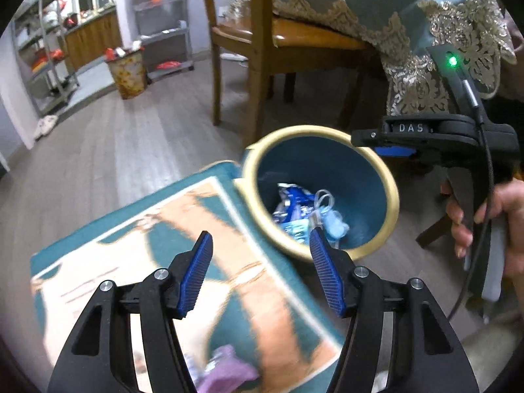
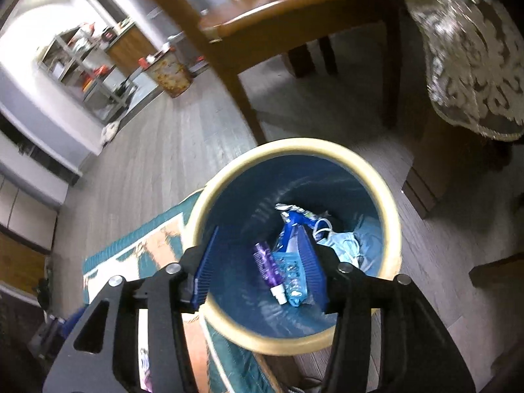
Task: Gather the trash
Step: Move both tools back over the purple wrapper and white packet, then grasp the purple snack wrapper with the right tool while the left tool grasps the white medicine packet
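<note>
A round bin [image 1: 389, 190] with a cream rim and blue inside stands on the floor at the rug's corner; it also shows in the right wrist view [image 2: 386, 203]. Inside lie blue wrappers [image 1: 291, 203], a blue face mask [image 2: 344, 245] and a purple tube [image 2: 267, 265]. My left gripper [image 1: 260, 245] is open and empty above the rug, just short of the bin. My right gripper [image 2: 262, 262] is open and empty right over the bin's mouth; it also shows from the side in the left wrist view [image 1: 386, 145]. A purple piece of trash [image 1: 226, 370] lies on the rug below my left gripper.
A teal and peach rug [image 1: 163, 245] covers the floor on the left. A wooden chair [image 1: 255, 32] and a table with a lace-edged cloth [image 1: 442, 49] stand behind the bin. A patterned bin [image 1: 129, 72] and metal shelves [image 1: 42, 59] are far off.
</note>
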